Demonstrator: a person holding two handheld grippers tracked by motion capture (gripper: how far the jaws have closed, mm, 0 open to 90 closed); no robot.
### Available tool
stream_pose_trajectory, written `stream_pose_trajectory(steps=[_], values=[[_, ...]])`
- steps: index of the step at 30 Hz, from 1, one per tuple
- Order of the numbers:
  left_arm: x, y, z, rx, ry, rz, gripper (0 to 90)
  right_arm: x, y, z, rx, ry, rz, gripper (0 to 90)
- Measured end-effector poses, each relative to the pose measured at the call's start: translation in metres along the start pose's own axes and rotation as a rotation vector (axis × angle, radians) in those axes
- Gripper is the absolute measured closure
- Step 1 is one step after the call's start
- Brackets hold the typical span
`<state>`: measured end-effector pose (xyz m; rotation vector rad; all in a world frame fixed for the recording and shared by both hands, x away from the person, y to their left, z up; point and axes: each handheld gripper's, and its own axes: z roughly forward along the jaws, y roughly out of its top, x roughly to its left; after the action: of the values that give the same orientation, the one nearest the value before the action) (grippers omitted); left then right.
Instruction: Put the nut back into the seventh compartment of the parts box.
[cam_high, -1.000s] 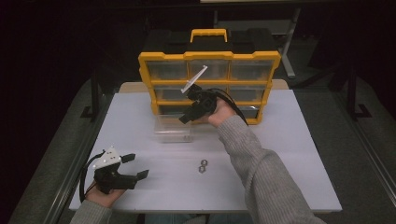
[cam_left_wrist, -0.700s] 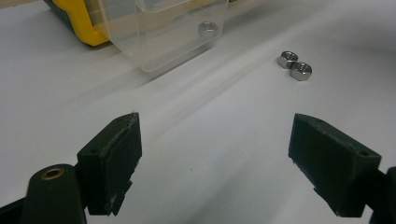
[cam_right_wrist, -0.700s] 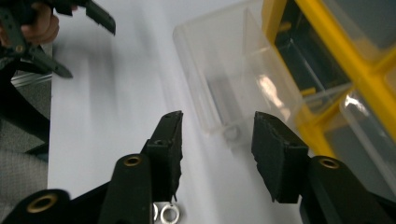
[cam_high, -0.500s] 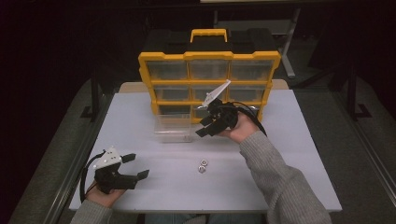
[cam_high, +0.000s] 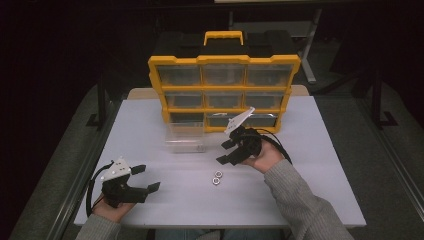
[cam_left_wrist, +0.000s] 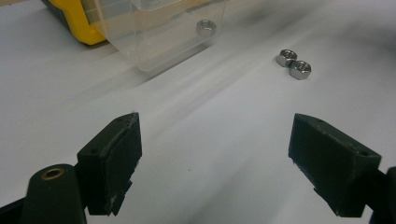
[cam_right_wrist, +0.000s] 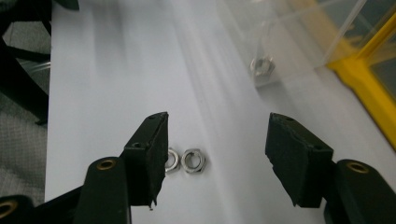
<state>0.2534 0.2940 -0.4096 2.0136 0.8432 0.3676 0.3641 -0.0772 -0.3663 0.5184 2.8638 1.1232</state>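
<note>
Steel-grey and small, the two hexagonal metal nuts (cam_high: 217, 177) lie touching side by side on the white surface (cam_high: 310, 165), between the two hands and nearer the right one; each shows flat sides and a round threaded hole. In the right gripper view one nut (cam_right_wrist: 193, 160) is in full sight while its neighbour is partly hidden behind the left jaw. The right hand-held gripper (cam_high: 229, 152) hangs just above and beside them with its jaws spread; they have just been opening, with nothing pinched between them. A third nut (cam_left_wrist: 205, 27) sits inside the clear plastic drawer (cam_high: 186, 138) standing on the surface before the yellow-framed parts organiser (cam_high: 225, 92); through the plastic it looks blurred. The left hand-held gripper (cam_high: 142, 179) rests at the near left, jaws spread wide and empty, well apart from the nuts.
</note>
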Motion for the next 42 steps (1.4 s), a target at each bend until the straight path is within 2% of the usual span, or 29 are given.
stream_pose_trajectory(steps=[1, 3, 9, 14, 15, 25, 38, 42], values=[[0.000, 0.000, 0.000, 0.000, 0.000, 0.000, 17.3, -0.001, -0.003, 0.003, 0.001, -0.005, -0.017, 37.0], [0.000, 0.000, 0.000, 0.000, 0.000, 0.000, 17.3, 0.002, -0.008, 0.006, 0.028, 0.003, 0.017, 36.7], [0.000, 0.000, 0.000, 0.000, 0.000, -0.002, 17.4, 0.003, -0.021, 0.015, 0.050, 0.012, 0.024, 32.3], [0.000, 0.000, 0.000, 0.001, 0.000, 0.004, 17.3, 0.005, -0.026, 0.021, 0.064, 0.007, 0.033, 32.3], [0.001, 0.000, 0.000, 0.004, 0.000, 0.007, 17.3, 0.005, -0.027, 0.023, 0.064, 0.002, 0.019, 32.7], [0.001, 0.000, -0.001, 0.007, -0.001, 0.009, 17.4, 0.009, -0.032, 0.038, 0.103, -0.037, -0.022, 47.6], [0.001, 0.000, 0.000, 0.004, -0.001, 0.007, 17.3, 0.013, -0.033, 0.053, 0.141, -0.022, -0.075, 59.7], [0.001, 0.000, 0.000, 0.003, 0.000, 0.010, 17.3, 0.014, -0.032, 0.057, 0.152, -0.025, -0.107, 61.8]])
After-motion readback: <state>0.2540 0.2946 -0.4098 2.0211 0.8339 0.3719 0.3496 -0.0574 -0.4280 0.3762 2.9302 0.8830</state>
